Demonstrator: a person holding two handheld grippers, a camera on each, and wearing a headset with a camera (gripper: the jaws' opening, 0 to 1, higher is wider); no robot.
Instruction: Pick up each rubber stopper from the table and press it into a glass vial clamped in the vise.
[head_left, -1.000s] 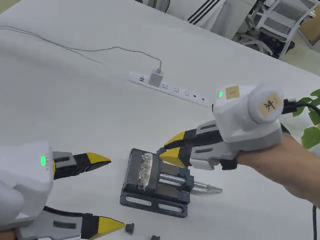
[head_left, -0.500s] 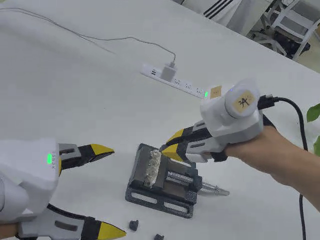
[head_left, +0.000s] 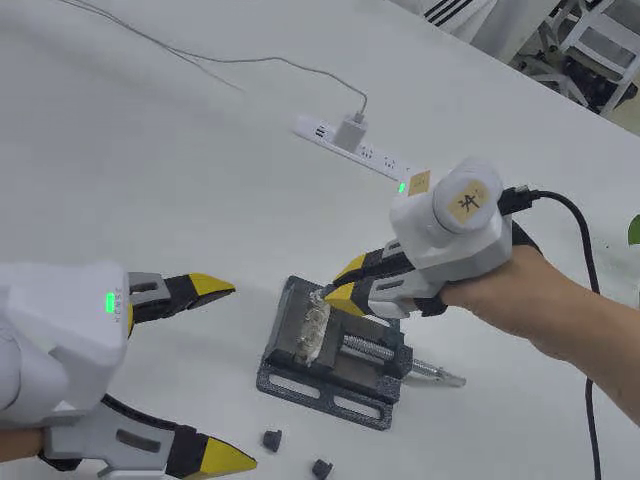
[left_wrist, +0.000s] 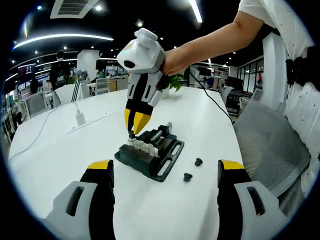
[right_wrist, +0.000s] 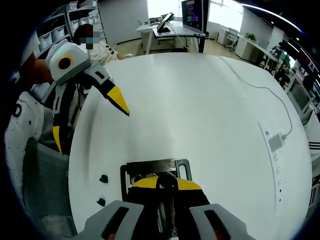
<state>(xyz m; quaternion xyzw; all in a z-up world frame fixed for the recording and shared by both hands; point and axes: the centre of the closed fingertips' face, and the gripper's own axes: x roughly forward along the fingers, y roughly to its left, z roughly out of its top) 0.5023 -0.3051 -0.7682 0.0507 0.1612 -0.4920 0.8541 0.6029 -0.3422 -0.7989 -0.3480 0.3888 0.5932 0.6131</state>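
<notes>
Right gripper (head_left: 328, 290) jaws pinched, seemingly on a stopper (left_wrist: 131, 134), atop vials (head_left: 312, 330) in vise (head_left: 330, 390); left gripper (head_left: 240, 375) jaws wide, empty; loose stoppers (head_left: 271, 439) at vise's 6 o'clock.

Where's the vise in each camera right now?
Head view: vise lower centre, under the right gripper.
Left gripper view: vise centre, below the stopper that gripper pinches.
Right gripper view: vise bottom centre, behind that gripper's tips.
Shared landmark: the white power strip.

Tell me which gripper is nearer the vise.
Right. The right gripper, shut on a rubber stopper, is over the vials in the vise; the left gripper hangs open, well apart.
</notes>
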